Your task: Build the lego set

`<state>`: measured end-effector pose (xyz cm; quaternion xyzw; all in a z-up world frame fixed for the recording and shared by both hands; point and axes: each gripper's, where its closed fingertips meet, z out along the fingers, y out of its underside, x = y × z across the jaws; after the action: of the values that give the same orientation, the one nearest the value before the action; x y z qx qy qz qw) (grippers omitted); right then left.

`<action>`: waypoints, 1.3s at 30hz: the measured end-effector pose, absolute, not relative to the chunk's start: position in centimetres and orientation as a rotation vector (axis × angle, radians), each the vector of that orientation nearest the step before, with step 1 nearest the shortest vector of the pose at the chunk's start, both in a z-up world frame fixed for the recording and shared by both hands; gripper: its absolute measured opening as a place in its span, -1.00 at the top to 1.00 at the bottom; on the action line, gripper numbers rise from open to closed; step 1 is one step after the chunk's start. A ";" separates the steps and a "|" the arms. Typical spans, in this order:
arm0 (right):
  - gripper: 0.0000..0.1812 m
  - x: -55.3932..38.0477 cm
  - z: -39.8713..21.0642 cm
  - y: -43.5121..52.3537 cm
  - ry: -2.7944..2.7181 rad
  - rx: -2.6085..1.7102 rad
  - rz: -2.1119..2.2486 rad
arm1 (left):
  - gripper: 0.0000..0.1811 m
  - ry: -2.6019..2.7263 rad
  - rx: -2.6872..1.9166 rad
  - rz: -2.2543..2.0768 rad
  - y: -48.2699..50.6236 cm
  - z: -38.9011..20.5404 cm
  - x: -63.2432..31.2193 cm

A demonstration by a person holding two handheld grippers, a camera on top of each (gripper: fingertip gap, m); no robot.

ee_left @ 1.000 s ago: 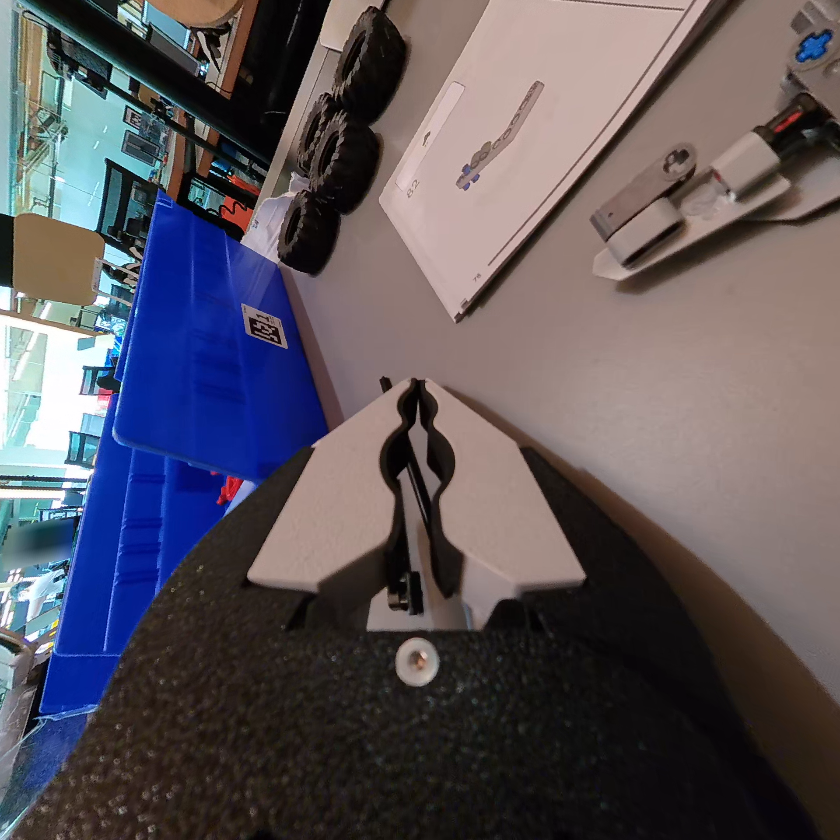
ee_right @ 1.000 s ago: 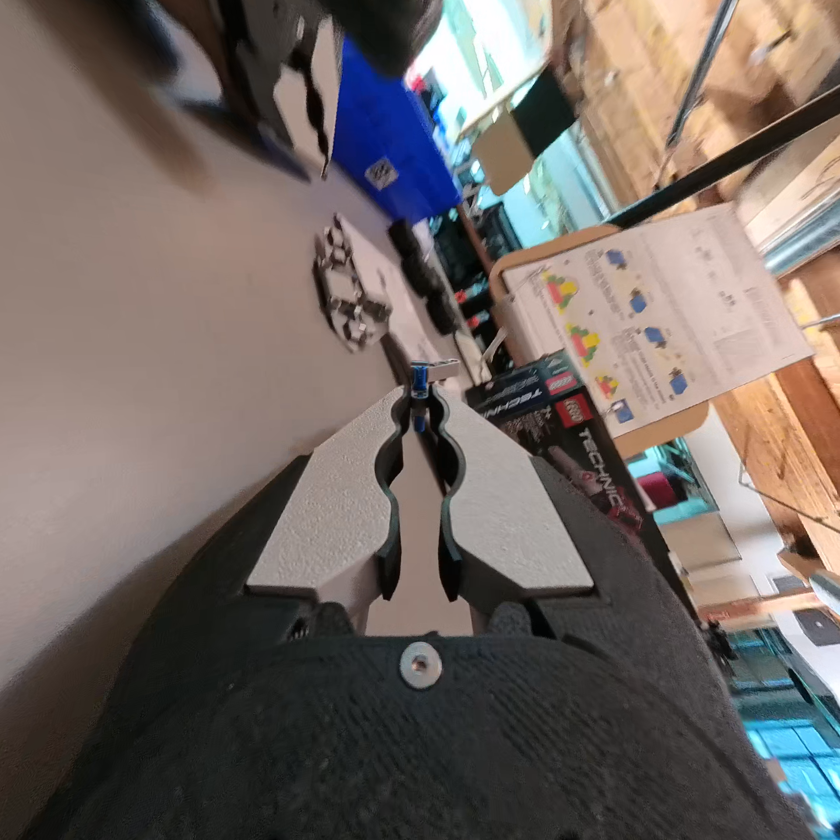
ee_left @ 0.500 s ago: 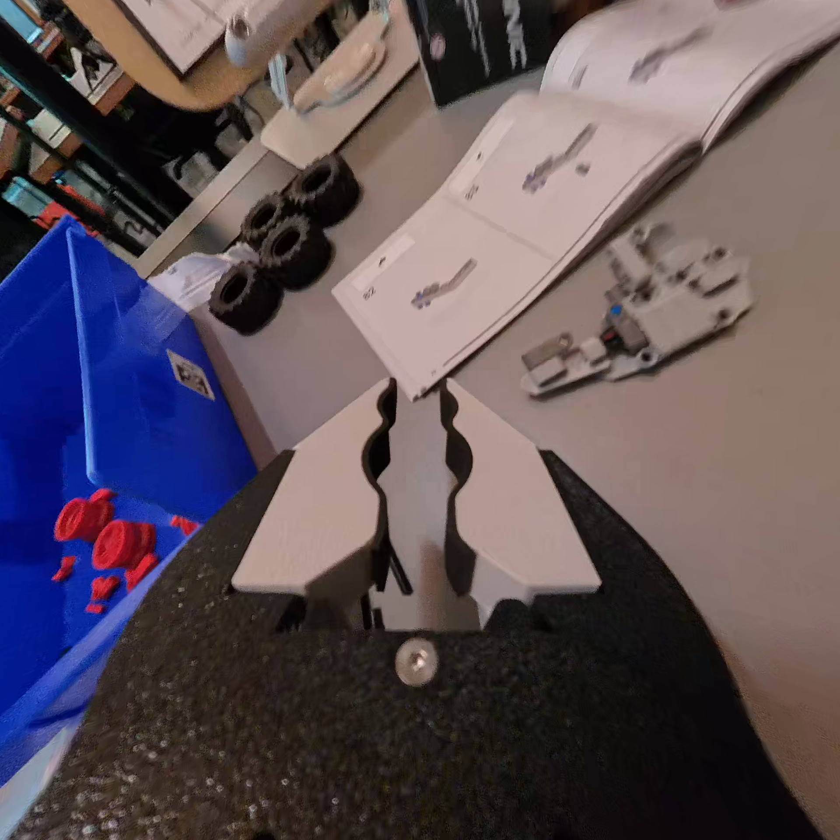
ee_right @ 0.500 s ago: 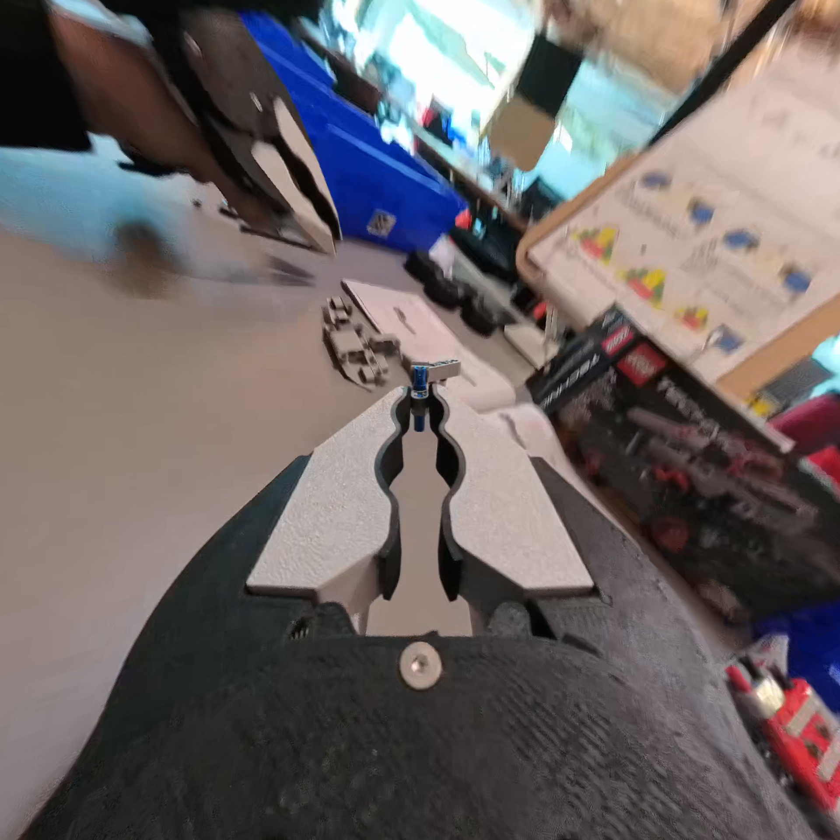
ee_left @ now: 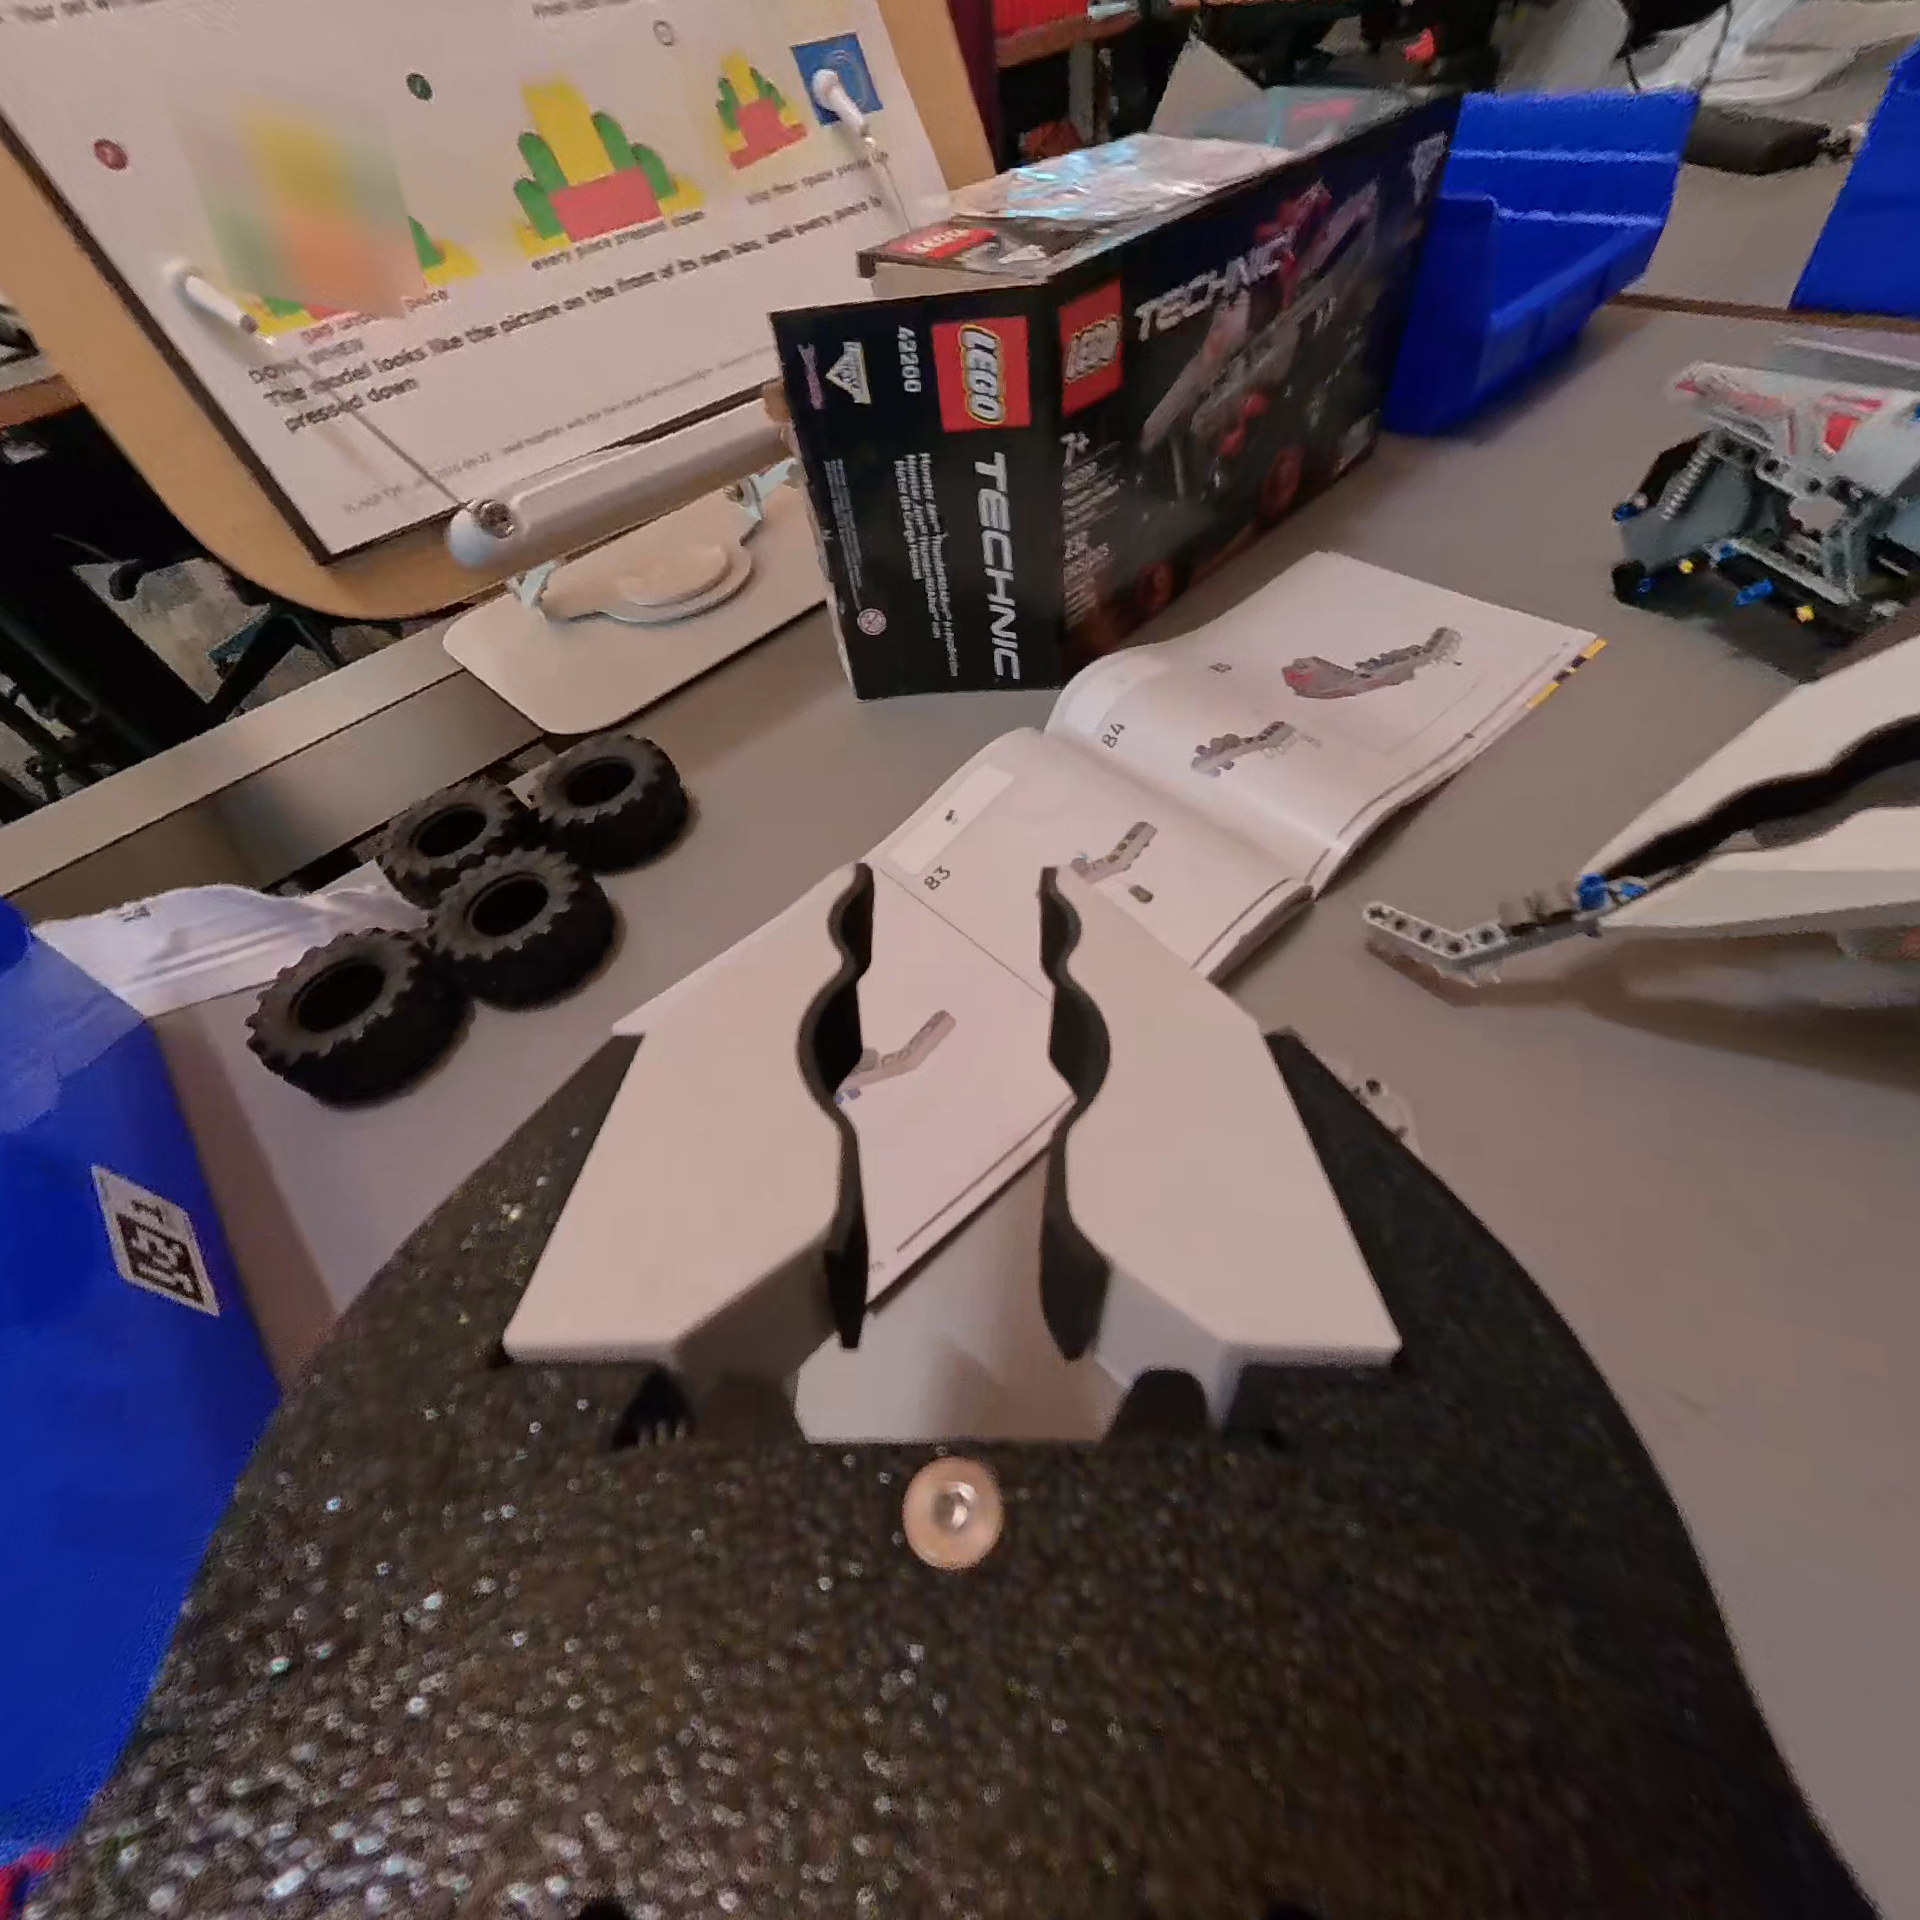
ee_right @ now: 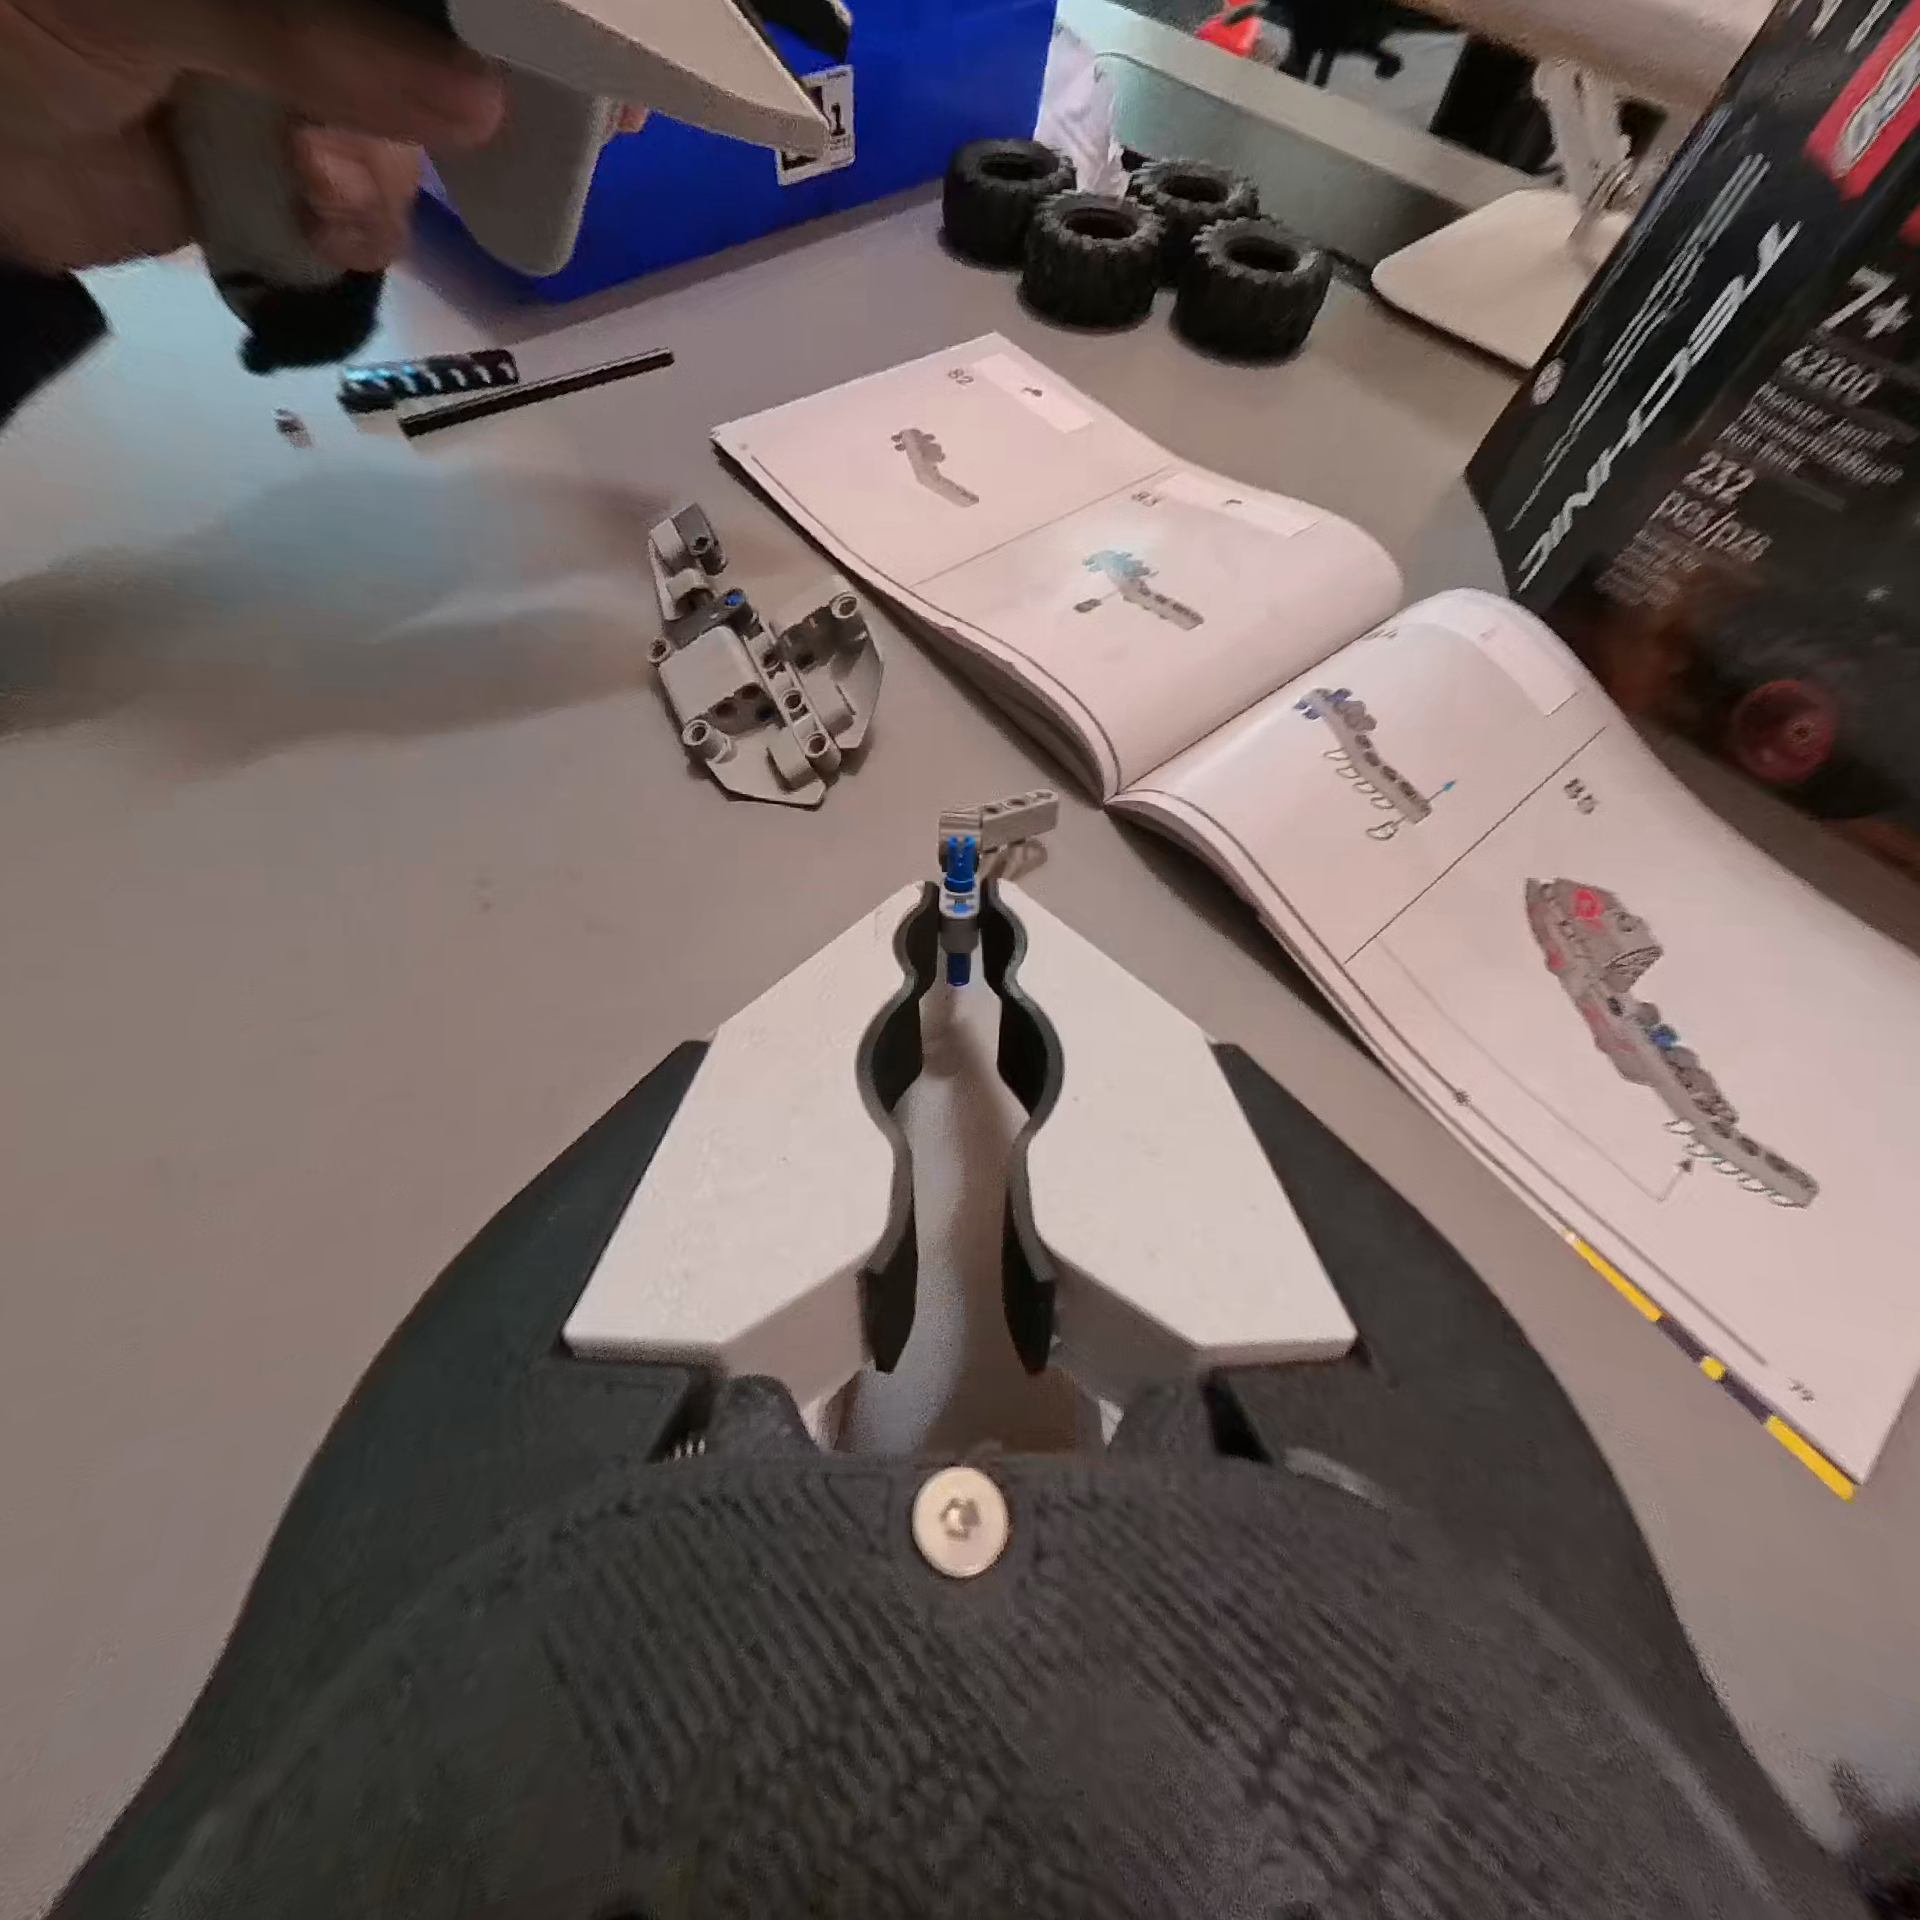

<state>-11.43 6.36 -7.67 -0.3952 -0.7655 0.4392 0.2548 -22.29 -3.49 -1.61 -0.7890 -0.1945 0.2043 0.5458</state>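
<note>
Grey beam with blue pins (ee_right: 971,868) pinched in right gripper (ee_right: 961,909), far end foreshortened | left gripper (ee_left: 951,904) spread, empty | black axle (ee_right: 535,392) at 11 o'clock, blurred.

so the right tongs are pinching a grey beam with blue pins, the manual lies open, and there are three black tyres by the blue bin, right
Not quite: there are four black tyres, not three, as the right wrist view shows. The rest holds: the right tongs pinch the grey beam with blue pins, the manual lies open, and the tyres sit by the blue bin.
</note>
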 end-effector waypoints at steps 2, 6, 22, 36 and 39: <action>0.94 -11.3 -7.6 6.4 -2.085 -1.093 1.224 | 0.70 -0.490 -1.805 0.467 -3.6 -1.4 -22.6; 0.94 -10.8 -8.5 6.4 -2.143 -1.122 1.185 | 0.75 -0.509 -1.757 0.414 -3.8 -1.9 -22.6; 0.91 -9.7 -11.0 6.4 -2.303 -1.171 1.066 | 0.84 -0.469 -1.793 0.741 -5.4 -2.2 -24.4; 0.84 -9.5 -11.0 6.1 -2.306 -1.110 1.031 | 0.89 -0.594 -1.693 0.847 -8.0 -1.2 -25.5; 0.85 -9.5 -11.1 6.1 -2.308 -1.113 1.035 | 0.89 -0.584 -1.691 0.850 -7.8 -1.1 -25.4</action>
<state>-9.46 6.14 -11.06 -0.3956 -0.8203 0.3678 0.1881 -25.41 -7.83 -1.08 -0.7141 -0.2466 0.3588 0.5483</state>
